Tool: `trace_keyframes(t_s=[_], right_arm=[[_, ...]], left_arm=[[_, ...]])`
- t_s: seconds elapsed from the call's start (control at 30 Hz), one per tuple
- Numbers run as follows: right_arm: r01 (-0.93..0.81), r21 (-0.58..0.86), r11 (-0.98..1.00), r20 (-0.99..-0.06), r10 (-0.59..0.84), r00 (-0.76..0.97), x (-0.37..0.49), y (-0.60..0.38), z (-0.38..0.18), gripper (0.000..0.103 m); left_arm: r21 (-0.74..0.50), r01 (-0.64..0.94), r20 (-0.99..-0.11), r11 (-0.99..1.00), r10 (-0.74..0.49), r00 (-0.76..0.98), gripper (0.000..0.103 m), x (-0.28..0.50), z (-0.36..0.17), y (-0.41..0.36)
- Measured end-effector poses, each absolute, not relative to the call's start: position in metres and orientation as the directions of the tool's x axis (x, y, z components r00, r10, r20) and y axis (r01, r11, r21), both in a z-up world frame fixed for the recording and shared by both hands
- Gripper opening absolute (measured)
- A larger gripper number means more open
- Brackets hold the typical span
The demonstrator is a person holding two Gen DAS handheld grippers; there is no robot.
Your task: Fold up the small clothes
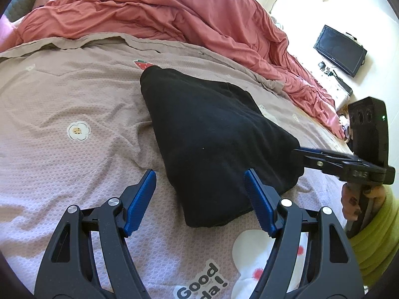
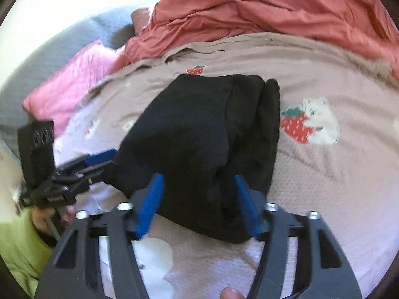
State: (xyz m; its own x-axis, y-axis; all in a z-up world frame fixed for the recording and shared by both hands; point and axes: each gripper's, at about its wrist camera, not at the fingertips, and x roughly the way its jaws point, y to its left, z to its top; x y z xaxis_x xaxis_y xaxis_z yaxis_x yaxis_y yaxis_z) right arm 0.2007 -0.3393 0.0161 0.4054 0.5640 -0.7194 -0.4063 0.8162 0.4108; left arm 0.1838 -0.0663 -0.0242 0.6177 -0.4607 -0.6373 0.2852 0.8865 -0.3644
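Note:
A black garment [image 1: 212,124] lies folded into a thick wedge on the pinkish printed bedsheet [image 1: 74,99]. My left gripper [image 1: 199,172] stands open over its near corner. One pad rests against the cloth and the other is off it, above the sheet. In the right wrist view it reaches the garment's left edge as the left gripper [image 2: 113,158]. My right gripper [image 1: 295,154] pinches the garment's right corner, its fingers drawn together on the cloth. In its own view the right gripper [image 2: 198,177] has the bunched near end of the black garment [image 2: 199,124] filling the space between its pads.
A rumpled red quilt [image 1: 174,7] is heaped along the far side of the bed. A pink pillow [image 2: 69,87] lies at the left. A dark screen [image 1: 339,49] stands beyond the bed's right edge. Green sleeves [image 1: 374,244] show behind both handles.

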Motion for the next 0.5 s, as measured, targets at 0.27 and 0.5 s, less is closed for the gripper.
trace_keyframes(t_s=[0.27,0.5], right_arm=[[-0.338,0.408,0.848,-0.741,0.524,0.42,0.189,-0.351,0.007,0.012],[-0.291,0.373,0.881,-0.767,0.469,0.437,0.19,-0.342,-0.007,0.012]], left_arm=[[-0.375,0.262,-0.637,0.889,-0.452,0.624,0.066,0.185,-0.022,-0.057],[-0.37,0.253,-0.644,0.894,-0.443,0.624,0.066,0.185,-0.024,-0.055]])
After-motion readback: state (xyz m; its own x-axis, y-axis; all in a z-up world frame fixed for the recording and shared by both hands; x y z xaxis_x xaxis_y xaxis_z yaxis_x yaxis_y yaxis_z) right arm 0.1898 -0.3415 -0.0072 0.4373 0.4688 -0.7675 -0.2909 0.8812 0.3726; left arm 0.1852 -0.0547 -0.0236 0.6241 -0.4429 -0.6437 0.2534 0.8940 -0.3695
